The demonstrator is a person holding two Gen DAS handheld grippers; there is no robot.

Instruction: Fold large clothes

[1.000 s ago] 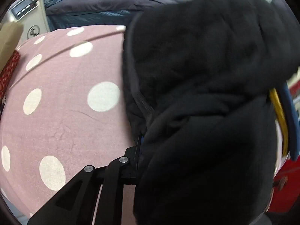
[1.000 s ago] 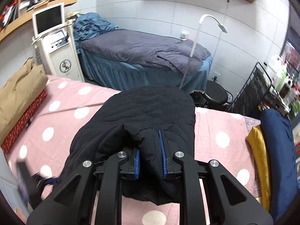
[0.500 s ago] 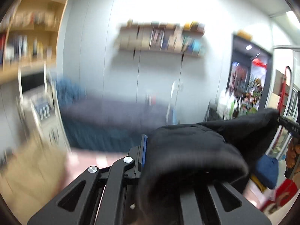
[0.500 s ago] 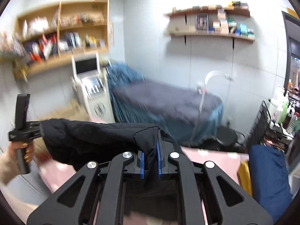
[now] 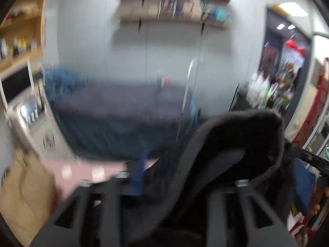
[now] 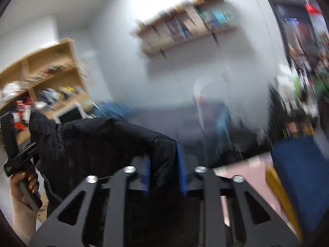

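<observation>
While just spreading, both tools: right tool and left tool wide apart, black jacket loose between.

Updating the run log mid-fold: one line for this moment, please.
black jacket: raised, spread between grippers | left gripper: just opening, jacket draped on it | right gripper: just opening, jacket between pads

Right wrist view: the garment hangs between my two grippers, one fold lying between my right gripper fingers at lower centre, the rest running to my left gripper at the left edge. Behind it, at centre, stands a bed; a wall shelf sits above, upper centre. Left wrist view: the garment drapes over my gripper's right finger, lower right.
</observation>
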